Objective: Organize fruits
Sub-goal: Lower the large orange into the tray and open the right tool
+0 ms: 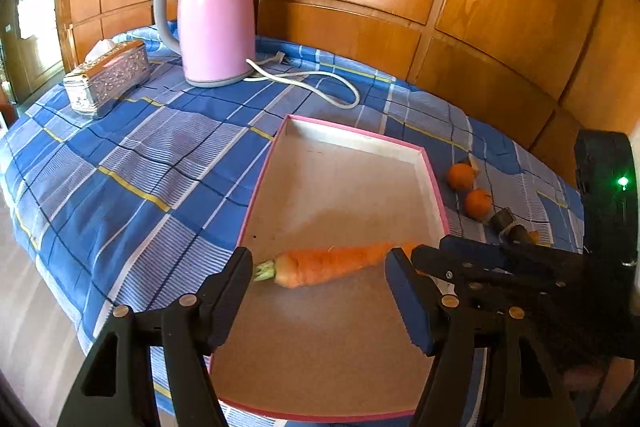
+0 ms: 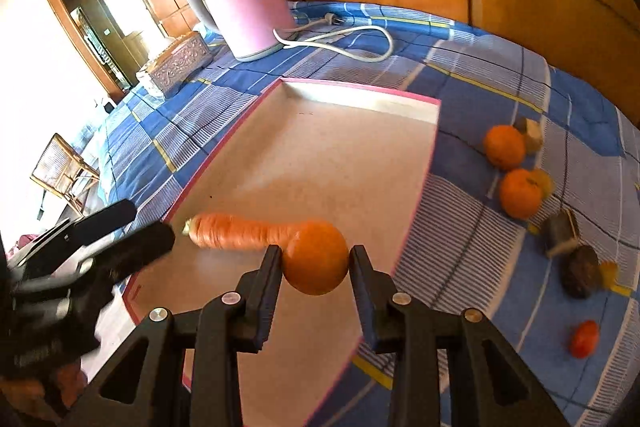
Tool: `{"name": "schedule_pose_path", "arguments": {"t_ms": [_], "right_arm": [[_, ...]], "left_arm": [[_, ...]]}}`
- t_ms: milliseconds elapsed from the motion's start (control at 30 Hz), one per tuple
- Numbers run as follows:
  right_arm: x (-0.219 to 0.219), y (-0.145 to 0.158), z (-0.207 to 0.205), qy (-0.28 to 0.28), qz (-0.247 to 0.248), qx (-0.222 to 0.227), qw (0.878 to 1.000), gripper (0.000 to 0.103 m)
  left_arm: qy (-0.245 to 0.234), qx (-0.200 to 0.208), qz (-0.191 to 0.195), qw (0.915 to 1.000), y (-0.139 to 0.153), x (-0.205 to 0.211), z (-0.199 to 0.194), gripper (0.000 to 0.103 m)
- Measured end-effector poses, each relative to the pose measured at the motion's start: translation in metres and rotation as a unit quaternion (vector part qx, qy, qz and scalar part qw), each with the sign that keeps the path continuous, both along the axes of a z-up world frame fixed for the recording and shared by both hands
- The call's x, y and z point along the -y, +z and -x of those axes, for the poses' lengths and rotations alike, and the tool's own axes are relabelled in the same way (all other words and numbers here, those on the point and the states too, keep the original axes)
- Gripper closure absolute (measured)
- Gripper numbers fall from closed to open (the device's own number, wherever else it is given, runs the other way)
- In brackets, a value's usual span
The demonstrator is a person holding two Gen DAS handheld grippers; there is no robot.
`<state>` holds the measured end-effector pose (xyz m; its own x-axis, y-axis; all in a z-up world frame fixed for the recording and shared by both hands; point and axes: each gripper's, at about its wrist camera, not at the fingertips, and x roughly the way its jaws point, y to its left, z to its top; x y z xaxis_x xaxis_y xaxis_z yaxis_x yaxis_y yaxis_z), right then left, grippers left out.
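Two claws over a shallow pink-rimmed tray on a bench spread with a blue checked cloth.

Left claw: open, fingers wide apart and low over the tray's near half. Between and just beyond the fingertips, a carrot lying flat on the tray floor, green stub close to the left fingertip, thin end toward the right one. No squeeze on it visible.

Right claw: closed on a held orange, one pad on each side of the fruit, poised above the tray near its right rim and close over the carrot's thin end. Same claw seen from the left wrist as a black shape at the tray's right edge, its grip hidden there.

On the cloth right of the tray: two loose oranges side by side, just apart from the rim; nearer, some dark lumps, too blurred to name; nearest, a small red fruit.

At the back, by the wood-panelled wall: a pink kettle with its white cord looped on the cloth, and a silver tissue box to its left.
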<state>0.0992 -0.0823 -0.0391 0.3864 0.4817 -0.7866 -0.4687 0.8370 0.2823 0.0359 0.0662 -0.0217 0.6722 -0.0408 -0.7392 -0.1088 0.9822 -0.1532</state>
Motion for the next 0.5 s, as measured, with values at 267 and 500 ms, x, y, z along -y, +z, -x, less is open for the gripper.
{"name": "schedule_pose_path", "arguments": {"t_ms": [267, 500], "right_arm": [[0.007, 0.0, 0.011, -0.019, -0.003, 0.005, 1.0, 0.063], [0.049, 0.001, 0.025, -0.072, -0.013, 0.004, 0.997, 0.063]], "left_arm": [[0.003, -0.011, -0.007, 0.9999, -0.006, -0.001, 0.001, 0.034], [0.002, -0.03, 0.044, 0.9986, -0.014, -0.005, -0.001, 0.034]]}}
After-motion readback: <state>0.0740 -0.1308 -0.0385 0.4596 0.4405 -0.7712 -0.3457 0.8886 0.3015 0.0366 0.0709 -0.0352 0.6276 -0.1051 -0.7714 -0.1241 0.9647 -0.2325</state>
